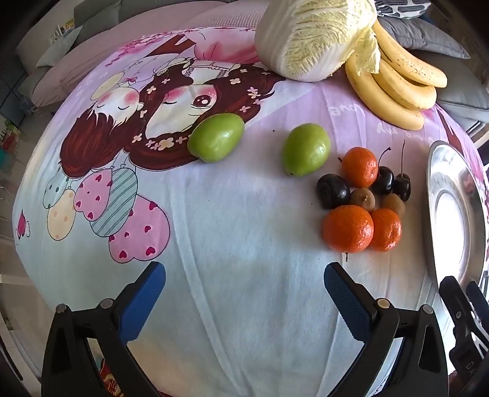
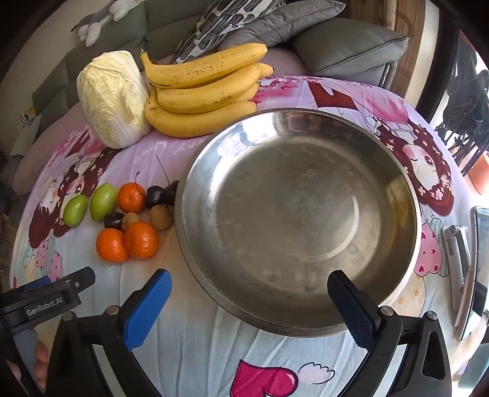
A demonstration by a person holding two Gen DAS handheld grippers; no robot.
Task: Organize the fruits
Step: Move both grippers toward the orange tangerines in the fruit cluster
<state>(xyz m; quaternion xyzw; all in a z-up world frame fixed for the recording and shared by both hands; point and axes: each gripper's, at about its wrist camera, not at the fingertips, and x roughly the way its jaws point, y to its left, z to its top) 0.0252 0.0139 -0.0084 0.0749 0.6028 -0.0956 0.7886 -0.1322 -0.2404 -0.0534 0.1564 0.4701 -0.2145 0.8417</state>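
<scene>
Grippers: left gripper [image 1: 244, 293] and right gripper [image 2: 249, 297] both spread wide, holding nothing.
Bowl [image 2: 195, 189]: empty.
Fruits: tangerines [image 2: 140, 239], green fruits [image 2: 103, 201] left of bowl, bananas [image 2: 201, 91] behind it; none sorted yet.

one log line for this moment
left gripper: open, empty | right gripper: open, empty | round steel bowl: empty | orange tangerines: on cloth

Grey sofa [image 2: 351, 58] w/ patterned cushion [image 2: 226, 21] and plush toy [image 2: 101, 18] behind the table, cartoon-print cloth [image 1: 214, 213] over it (pink hearts, two faces), daylight on cloth.
</scene>
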